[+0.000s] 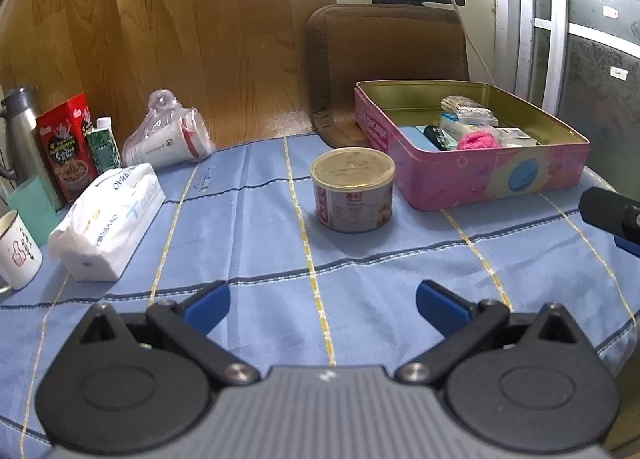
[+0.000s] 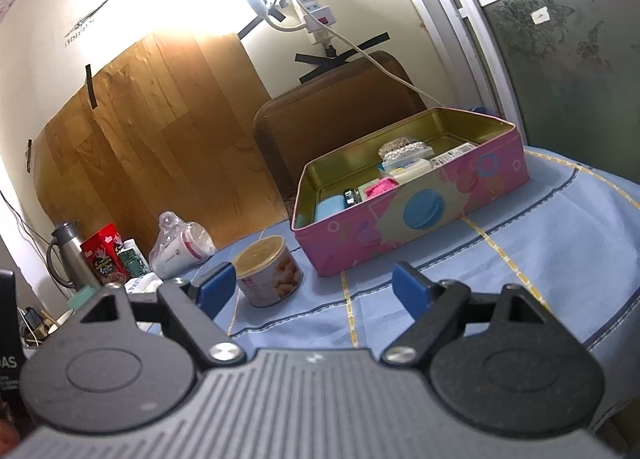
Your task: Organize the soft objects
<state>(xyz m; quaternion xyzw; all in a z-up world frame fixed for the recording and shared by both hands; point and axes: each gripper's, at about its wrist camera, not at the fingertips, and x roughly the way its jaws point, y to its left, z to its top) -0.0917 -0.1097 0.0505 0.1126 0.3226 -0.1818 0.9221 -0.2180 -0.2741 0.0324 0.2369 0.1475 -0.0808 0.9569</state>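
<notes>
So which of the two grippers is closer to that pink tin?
Right, probably. The right gripper sits just before the pink tin, jaws open. The left gripper hangs farther back, behind the can.

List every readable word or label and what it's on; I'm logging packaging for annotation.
"OVIDIS", uncertain, seen tilted: tissue pack.
Red snack box: print too blurred.
Round can: label too small.
Pink tin: side lettering blurred.
Bagged paper cups: logo unreadable.
White mug: markings illegible.
Both grippers carry no text.
</notes>
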